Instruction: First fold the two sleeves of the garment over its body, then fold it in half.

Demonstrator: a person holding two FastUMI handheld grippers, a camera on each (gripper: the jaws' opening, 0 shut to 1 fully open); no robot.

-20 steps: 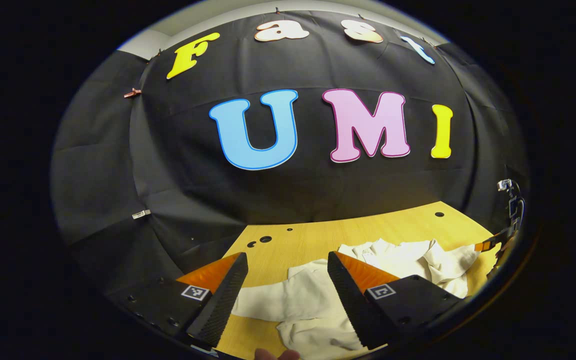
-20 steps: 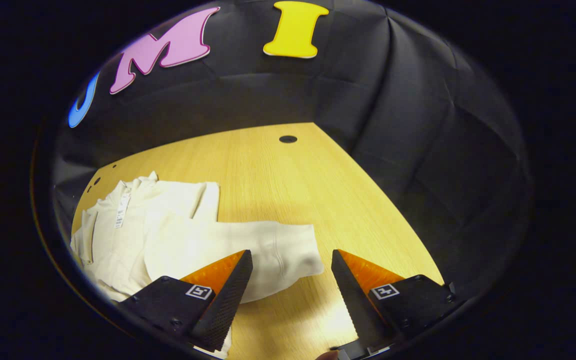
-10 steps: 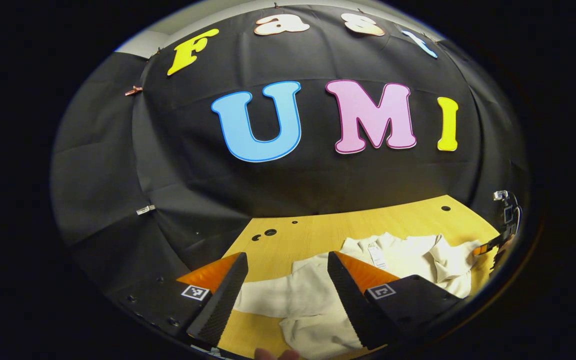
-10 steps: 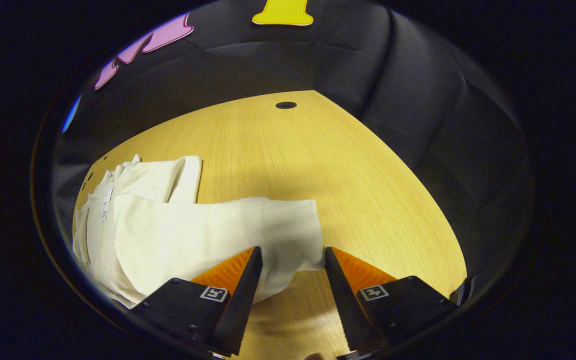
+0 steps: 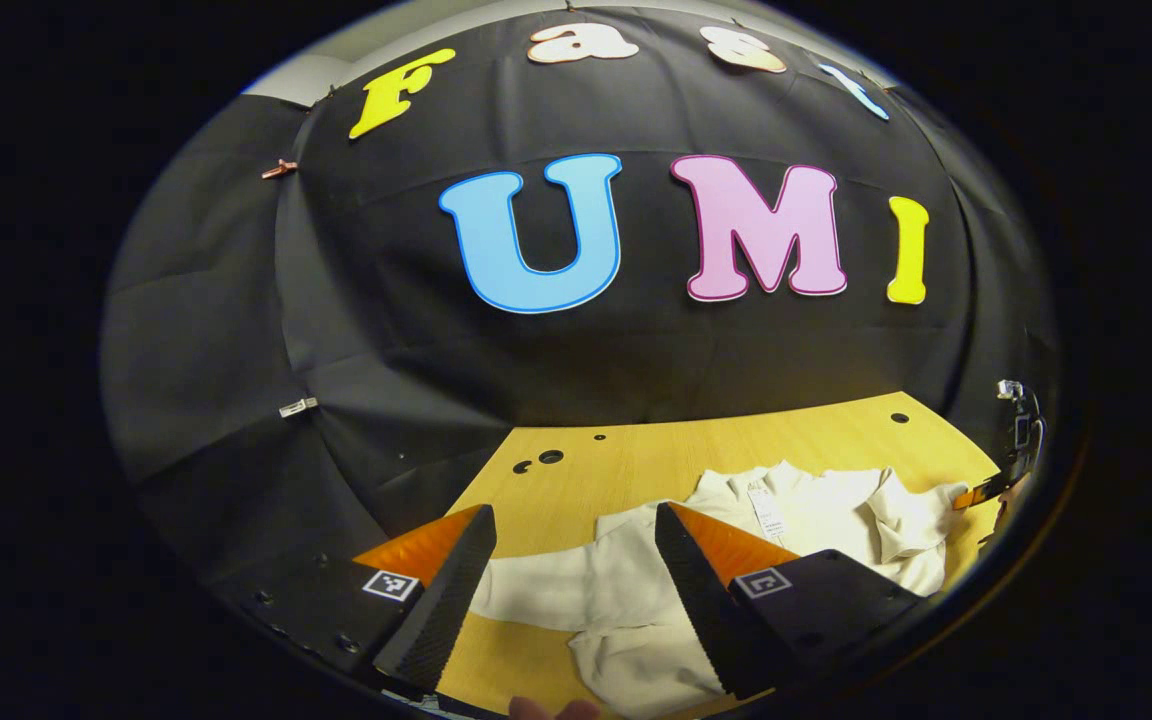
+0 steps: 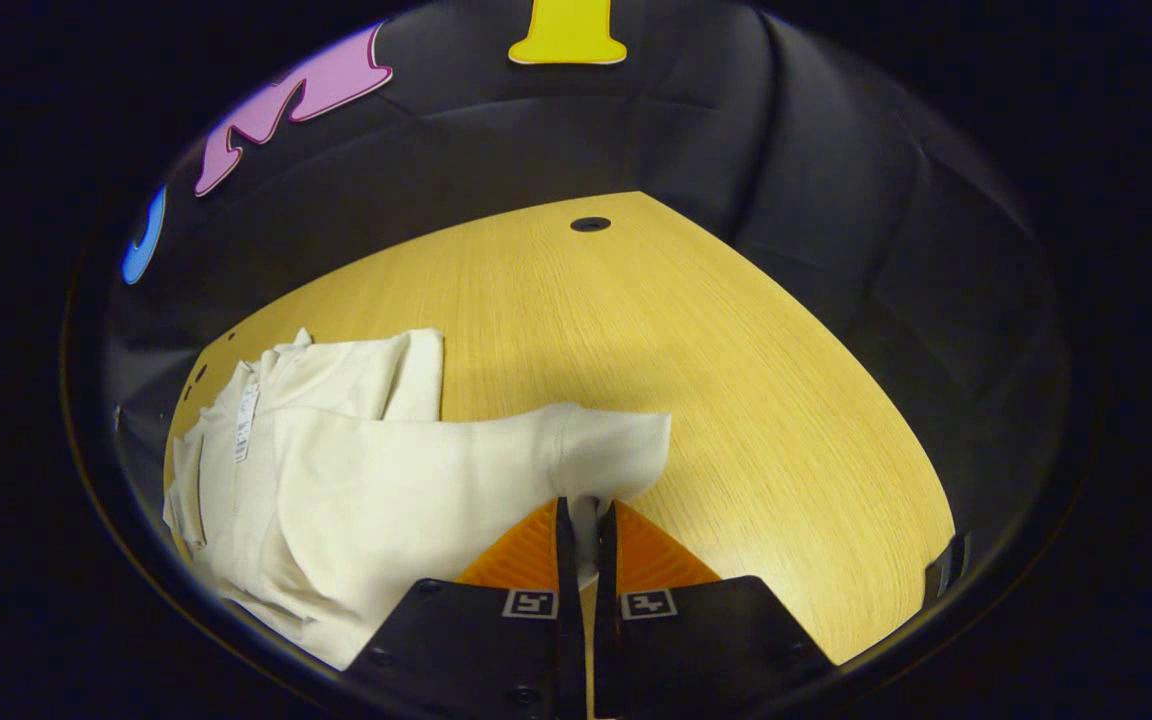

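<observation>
— On the wooden table (image 6: pixel 736 380) we see a cream garment (image 6: pixel 336 470), rumpled, one sleeve (image 6: pixel 596 450) stretched sideways.

— We agree; our right gripper (image 6: pixel 583 520) pinches that sleeve's cuff, and our left gripper (image 5: pixel 571 560) hangs wide above the other sleeve (image 5: pixel 546 590).

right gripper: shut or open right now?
Shut: the right gripper has both fingers pinching the cuff of the cream long-sleeved garment on the wooden table.

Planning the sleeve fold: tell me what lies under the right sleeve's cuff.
The right gripper is shut on the cuff, with bare wooden table around it. Whether the cuff still touches the table underneath is hidden by cloth and fingers.
</observation>
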